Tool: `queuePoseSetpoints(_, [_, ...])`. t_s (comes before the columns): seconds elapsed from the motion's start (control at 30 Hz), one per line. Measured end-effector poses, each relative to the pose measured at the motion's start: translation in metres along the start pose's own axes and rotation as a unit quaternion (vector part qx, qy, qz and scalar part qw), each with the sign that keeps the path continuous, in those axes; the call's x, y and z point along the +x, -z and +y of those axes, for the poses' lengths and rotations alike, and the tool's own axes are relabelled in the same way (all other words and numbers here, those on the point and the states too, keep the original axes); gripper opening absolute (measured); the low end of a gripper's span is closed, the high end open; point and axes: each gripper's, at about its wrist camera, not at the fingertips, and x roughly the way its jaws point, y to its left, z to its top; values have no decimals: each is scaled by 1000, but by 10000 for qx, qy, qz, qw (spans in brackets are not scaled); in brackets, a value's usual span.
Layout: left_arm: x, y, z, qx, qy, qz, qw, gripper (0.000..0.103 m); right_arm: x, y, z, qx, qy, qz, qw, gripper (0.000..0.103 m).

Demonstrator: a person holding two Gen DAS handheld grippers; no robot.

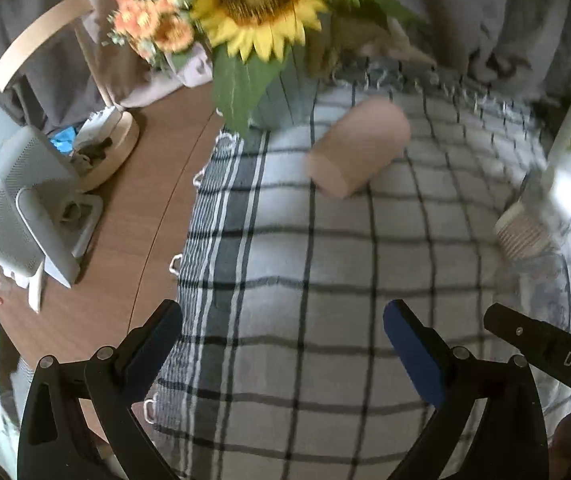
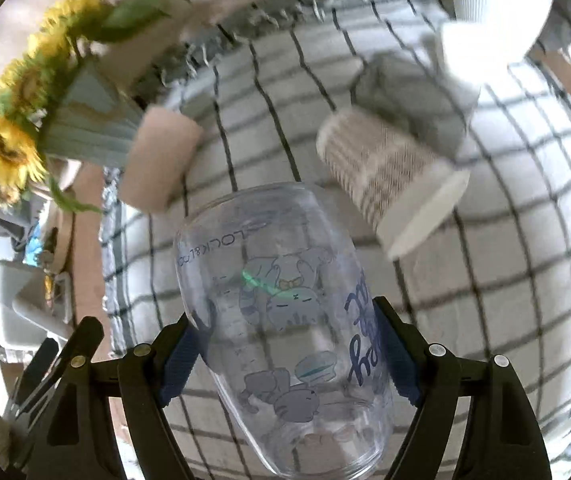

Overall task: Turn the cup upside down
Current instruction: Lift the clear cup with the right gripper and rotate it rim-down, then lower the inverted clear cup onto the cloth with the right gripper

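Note:
My right gripper (image 2: 285, 344) is shut on a clear glass cup (image 2: 281, 320) with cartoon cats and blue writing. The cup is held above the checked cloth, tilted, with its closed base pointing away and its rim toward the camera. My left gripper (image 1: 281, 320) is open and empty, hovering over the checked cloth (image 1: 325, 264). Part of the right gripper's body (image 1: 545, 348) shows at the right edge of the left wrist view. The clear cup is not visible in the left wrist view.
A tan cup (image 1: 359, 148) (image 2: 161, 160) lies on its side on the cloth. A ribbed paper cup (image 2: 389, 180) (image 1: 521, 232) with a white lid stands nearby. A sunflower vase (image 1: 277, 96) (image 2: 85, 120), a white pot (image 2: 485, 28) and a white gadget (image 1: 21, 208) on the wooden table surround it.

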Motion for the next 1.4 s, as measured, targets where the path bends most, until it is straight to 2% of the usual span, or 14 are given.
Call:
queuePoseSetpoints(0.23, [24, 11, 3, 173, -80, 336, 9993, 103, 31, 10, -2, 178, 92, 204, 9996, 80])
queuePoseSetpoints(0.4, [32, 13, 6, 170, -142, 423, 9989, 103, 41, 15, 1, 121, 392, 262, 9988, 80])
queuePoseSetpoints(0.5, [35, 13, 6, 202, -171, 462, 9986, 103, 47, 16, 1, 98, 421, 310, 9986, 80])
queuePoseSetpoints(0.67, [38, 13, 7, 163, -179, 517, 9984, 103, 47, 16, 4, 10, 502, 303, 9983, 81])
queuePoseSetpoints(0.83, [29, 13, 10, 75, -118, 555, 9984, 103, 31, 20, 5, 17, 368, 206, 9991, 82])
queuePoseSetpoints(0.93, [13, 11, 7, -17, 72, 500, 9987, 103, -10, 24, 4, 33, 316, -268, 9991, 84])
queuePoseSetpoints(1.1, [-12, 5, -27, 43, 792, 469, 9957, 103, -70, 15, -2, 39, 608, -1078, 9923, 87])
queuePoseSetpoints(1.17, [-16, 3, -50, 198, 1063, 521, 9928, 103, -84, 6, -14, 145, 643, -1261, 9898, 87])
queuePoseSetpoints(1.27, [-16, -2, -80, 407, 1253, 583, 9896, 102, -102, 0, -36, 314, 796, -1482, 9853, 87])
queuePoseSetpoints(1.4, [5, -10, -106, 469, 1437, 996, 9835, 98, -110, -5, -58, 543, 843, -1495, 9837, 87])
